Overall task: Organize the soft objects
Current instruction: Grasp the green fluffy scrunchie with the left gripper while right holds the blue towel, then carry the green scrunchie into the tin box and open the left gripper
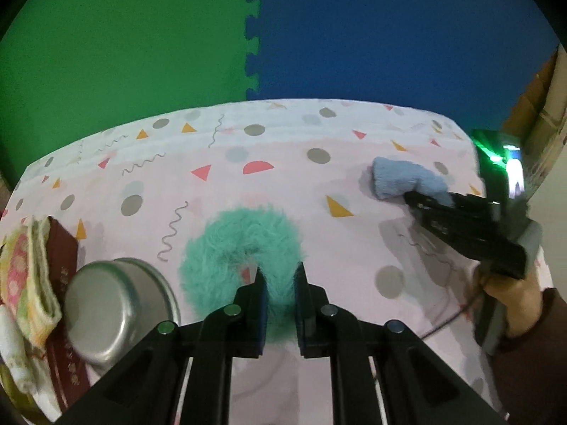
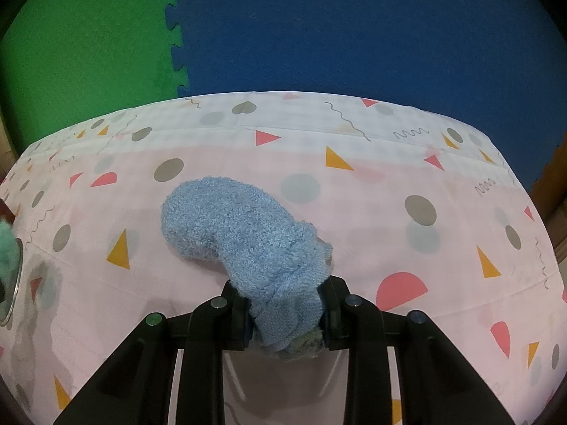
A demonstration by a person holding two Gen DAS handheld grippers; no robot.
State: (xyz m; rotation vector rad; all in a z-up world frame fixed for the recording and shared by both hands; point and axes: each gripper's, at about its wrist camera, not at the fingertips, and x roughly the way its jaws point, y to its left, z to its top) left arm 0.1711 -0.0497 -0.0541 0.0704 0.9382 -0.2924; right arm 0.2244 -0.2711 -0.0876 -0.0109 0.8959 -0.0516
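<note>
Teal fluffy ring (image 1: 244, 248): centre of patterned tablecloth (image 1: 283, 148), near edge pinched in left gripper (image 1: 280, 304), jaws narrow. Blue terry cloth (image 2: 244, 237): far right, near end clamped by right gripper (image 2: 287, 318). Left: steel bowl (image 1: 117, 304), folded cloths (image 1: 28, 276), red book (image 1: 63, 248).

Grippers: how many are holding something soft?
2. The left gripper pinches the fluffy green ring mid-table; the right gripper clamps the blue towel further right. No others visible.

metal bowl (image 1: 120, 304), red book (image 1: 65, 265), patterned tablecloth (image 1: 283, 184)
</note>
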